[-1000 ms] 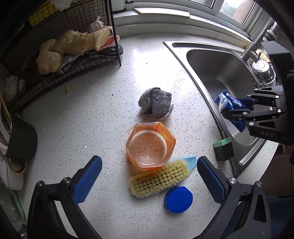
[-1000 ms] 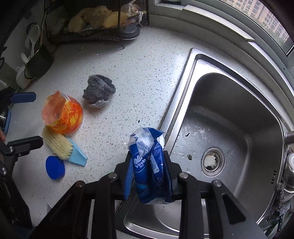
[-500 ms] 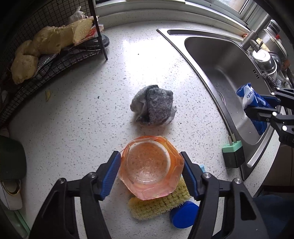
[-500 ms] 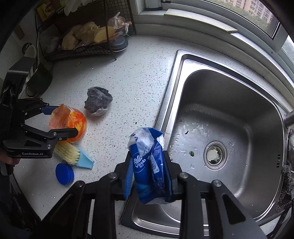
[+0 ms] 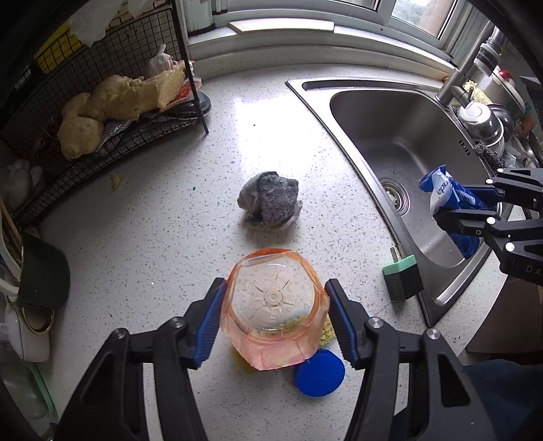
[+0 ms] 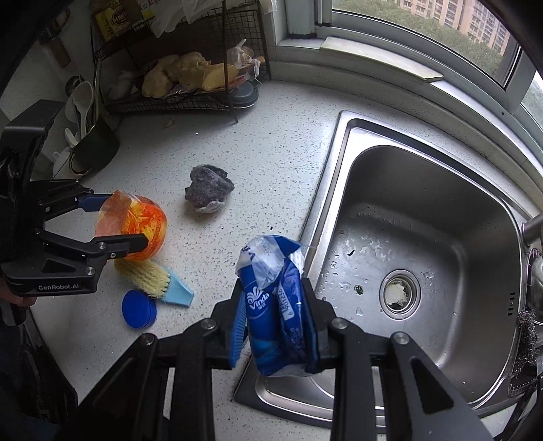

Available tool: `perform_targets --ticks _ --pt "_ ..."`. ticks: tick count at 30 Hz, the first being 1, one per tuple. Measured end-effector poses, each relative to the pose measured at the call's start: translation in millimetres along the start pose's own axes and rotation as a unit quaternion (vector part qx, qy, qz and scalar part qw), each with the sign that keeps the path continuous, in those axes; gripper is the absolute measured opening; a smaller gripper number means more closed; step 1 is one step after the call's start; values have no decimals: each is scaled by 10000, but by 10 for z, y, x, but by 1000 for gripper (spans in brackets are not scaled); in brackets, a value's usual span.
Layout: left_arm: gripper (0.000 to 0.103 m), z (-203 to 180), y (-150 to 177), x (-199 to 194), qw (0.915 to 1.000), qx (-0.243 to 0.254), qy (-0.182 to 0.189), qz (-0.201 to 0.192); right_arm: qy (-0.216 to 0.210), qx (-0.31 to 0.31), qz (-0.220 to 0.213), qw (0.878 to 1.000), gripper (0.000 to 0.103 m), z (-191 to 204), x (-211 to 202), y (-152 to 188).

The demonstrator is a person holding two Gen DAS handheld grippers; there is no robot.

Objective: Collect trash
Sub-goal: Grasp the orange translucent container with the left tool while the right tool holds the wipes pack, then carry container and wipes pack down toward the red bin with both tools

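Pickup step: left gripper (image 5: 275, 319) is closing on the crumpled orange plastic tub (image 5: 275, 310), pads touching. Right gripper (image 6: 275, 325) clamps the blue tissue wrapper (image 6: 276, 305). Next, probably carry both binward.

Home kitchen: speckled white countertop (image 6: 271, 142) with a stainless sink (image 6: 424, 190) set into it, drain (image 6: 399, 294) and faucet (image 5: 465, 64) visible. Black wire rack (image 5: 101, 135) in the corner holds ginger (image 5: 101, 101) and garlic (image 5: 156, 61); a scrub brush (image 6: 144, 274) lies on the counter and a dark utensil holder (image 6: 93, 146) with white spoons stands by the wall. Window (image 6: 441, 30) behind the sink looks out on apartment blocks and trees.
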State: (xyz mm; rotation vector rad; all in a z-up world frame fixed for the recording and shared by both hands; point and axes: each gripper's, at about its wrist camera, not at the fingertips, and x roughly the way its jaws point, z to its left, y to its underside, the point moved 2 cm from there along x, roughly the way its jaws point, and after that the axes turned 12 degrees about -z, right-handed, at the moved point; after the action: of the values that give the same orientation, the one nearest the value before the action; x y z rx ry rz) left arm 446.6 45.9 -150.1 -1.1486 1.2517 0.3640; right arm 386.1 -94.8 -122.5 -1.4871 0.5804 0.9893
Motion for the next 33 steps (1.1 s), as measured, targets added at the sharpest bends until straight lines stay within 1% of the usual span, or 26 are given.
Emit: perform_targets --ticks 4,9,16,21,25,33 --pt "56 -153 84 -298 9997 -151 -67 -173 -149 -183 -79 9997 27 65 -167 63" --pt "56 -425 270 -653 9986 -317 -278 -312 -400 -468 -197 9979 27 141 -413 210" --pt "56 -852 725 -1042 9943 -759 -644 -374 -824 -874 -235 9925 27 138 -705 529" --pt "56 -1216 1033 -1206 9903 -993 -886 -395 -1124 -1184 -206 9864 27 80 -908 861" --pt "56 -1576 1262 -1319 9865 -1208 -1009 -463 -1312 -1442 -214 9806 27 6 -1077 1131" --pt "56 -2272 1643 -1352 9780 -1627 -1233 -438 -1649 -1759 -191 9703 27 -192 -1382 1657"
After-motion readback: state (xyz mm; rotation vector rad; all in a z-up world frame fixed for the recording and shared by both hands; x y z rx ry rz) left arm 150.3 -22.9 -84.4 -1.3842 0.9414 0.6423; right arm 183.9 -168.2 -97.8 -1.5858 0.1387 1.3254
